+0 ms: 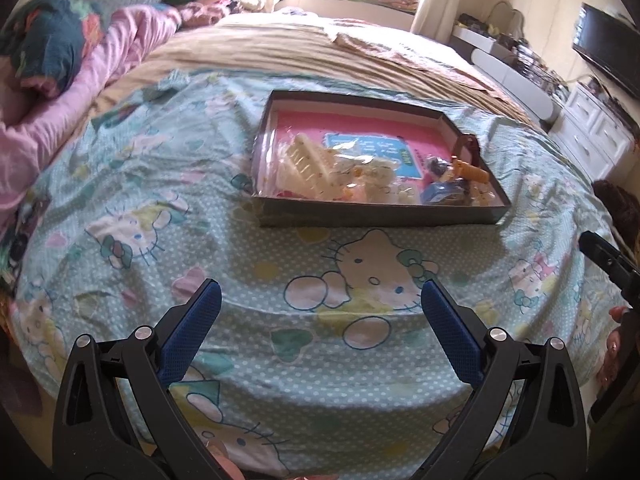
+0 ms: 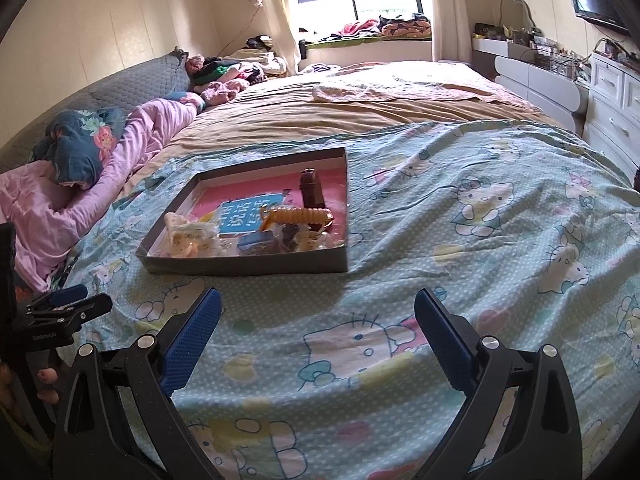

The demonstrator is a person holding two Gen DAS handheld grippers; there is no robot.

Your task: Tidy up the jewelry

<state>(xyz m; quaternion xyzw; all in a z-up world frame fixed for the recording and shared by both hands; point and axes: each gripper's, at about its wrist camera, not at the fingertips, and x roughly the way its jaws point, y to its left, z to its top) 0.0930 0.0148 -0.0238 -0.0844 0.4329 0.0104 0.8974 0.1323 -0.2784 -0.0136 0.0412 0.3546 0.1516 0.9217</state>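
Note:
A shallow cardboard box (image 1: 376, 213) (image 2: 248, 265) with a pink bottom lies on the cartoon-cat bedsheet. It holds a cream hair claw (image 1: 308, 160) (image 2: 182, 232), an orange hair clip (image 1: 470, 170) (image 2: 296, 216), a brown clip (image 1: 468, 145) (image 2: 312, 188), a blue item (image 1: 444, 192) (image 2: 260, 243) and small pale pieces. My left gripper (image 1: 320, 296) is open and empty, short of the box. My right gripper (image 2: 318, 304) is open and empty, near the box's front wall. The left gripper also shows at the left edge of the right wrist view (image 2: 68, 304).
The bed carries a pink quilt (image 2: 60, 200) and dark floral pillow (image 2: 84, 148) on the left, and a tan blanket (image 2: 340, 108) beyond the box. White drawers (image 2: 612, 96) and a wall screen (image 1: 604, 44) stand on the right.

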